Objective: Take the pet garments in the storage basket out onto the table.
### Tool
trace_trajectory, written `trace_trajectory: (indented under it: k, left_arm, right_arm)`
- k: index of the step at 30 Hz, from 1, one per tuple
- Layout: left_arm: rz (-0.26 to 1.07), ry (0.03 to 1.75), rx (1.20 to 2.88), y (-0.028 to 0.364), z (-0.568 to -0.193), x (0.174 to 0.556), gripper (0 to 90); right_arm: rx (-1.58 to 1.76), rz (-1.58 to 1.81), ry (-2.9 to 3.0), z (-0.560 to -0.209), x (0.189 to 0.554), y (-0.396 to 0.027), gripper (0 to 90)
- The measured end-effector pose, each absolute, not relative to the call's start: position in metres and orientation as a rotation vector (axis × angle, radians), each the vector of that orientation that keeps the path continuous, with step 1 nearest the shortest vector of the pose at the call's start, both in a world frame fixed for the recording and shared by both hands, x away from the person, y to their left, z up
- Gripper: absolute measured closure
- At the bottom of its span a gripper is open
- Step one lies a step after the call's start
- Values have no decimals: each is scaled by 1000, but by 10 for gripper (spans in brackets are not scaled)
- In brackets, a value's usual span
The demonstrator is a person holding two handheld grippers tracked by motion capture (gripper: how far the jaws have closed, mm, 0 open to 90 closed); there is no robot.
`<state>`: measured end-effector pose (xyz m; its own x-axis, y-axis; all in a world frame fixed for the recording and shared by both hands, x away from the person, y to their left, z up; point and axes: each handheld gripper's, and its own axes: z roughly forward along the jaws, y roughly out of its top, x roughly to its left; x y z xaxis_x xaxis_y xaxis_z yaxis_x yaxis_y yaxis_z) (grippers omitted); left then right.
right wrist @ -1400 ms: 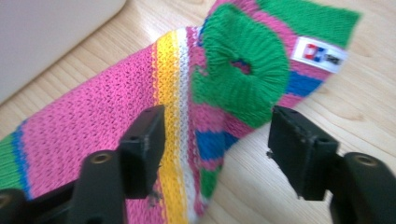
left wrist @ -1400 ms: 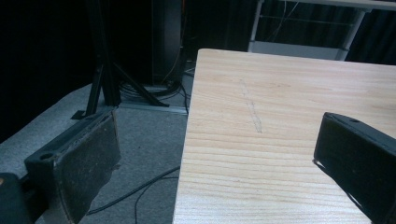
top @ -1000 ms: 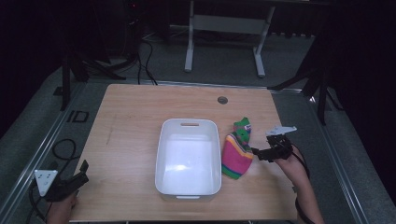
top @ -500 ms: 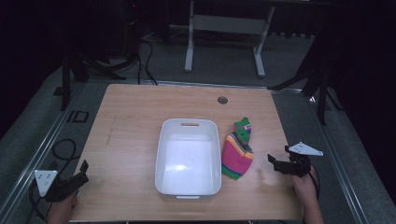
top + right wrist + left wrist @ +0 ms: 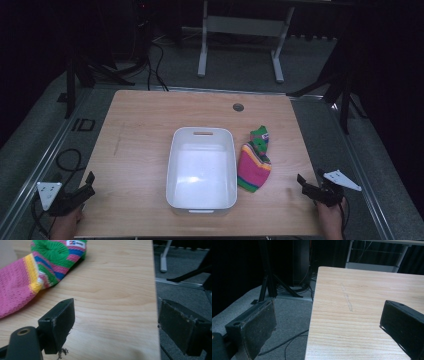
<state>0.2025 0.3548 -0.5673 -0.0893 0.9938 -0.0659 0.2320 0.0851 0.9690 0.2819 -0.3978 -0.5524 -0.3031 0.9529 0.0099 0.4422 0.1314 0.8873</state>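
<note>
A folded, brightly striped sock [image 5: 254, 159] in pink, green, yellow and blue lies on the wooden table [image 5: 140, 130] just right of a white bin [image 5: 202, 169]. The bin holds nothing. The sock [image 5: 30, 275] fills the upper left of the right gripper view. My right gripper [image 5: 303, 184] hovers at the table's near right corner, open, jaws wide apart with nothing between them [image 5: 115, 327]. At the near left corner, my left gripper [image 5: 88, 183] is open too, straddling the table's left edge [image 5: 329, 322].
A round cable hole [image 5: 238, 107] sits at the table's far side. Grey carpet, cables [image 5: 65, 157] and black stand legs [image 5: 75, 75] surround the table. A white metal frame [image 5: 240, 30] stands behind it.
My right gripper drew back from the sock toward the near right corner, leaving the sock lying beside the bin. The left gripper stayed put.
</note>
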Motion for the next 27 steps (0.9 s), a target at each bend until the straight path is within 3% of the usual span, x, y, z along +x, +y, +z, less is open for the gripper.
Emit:
trace_trajectory:
  k: [27]
  left_arm:
    - [1088,1476,1282,355,-567,202,9]
  right_arm:
    - [1451,1184,1652,-556,274,-417,139]
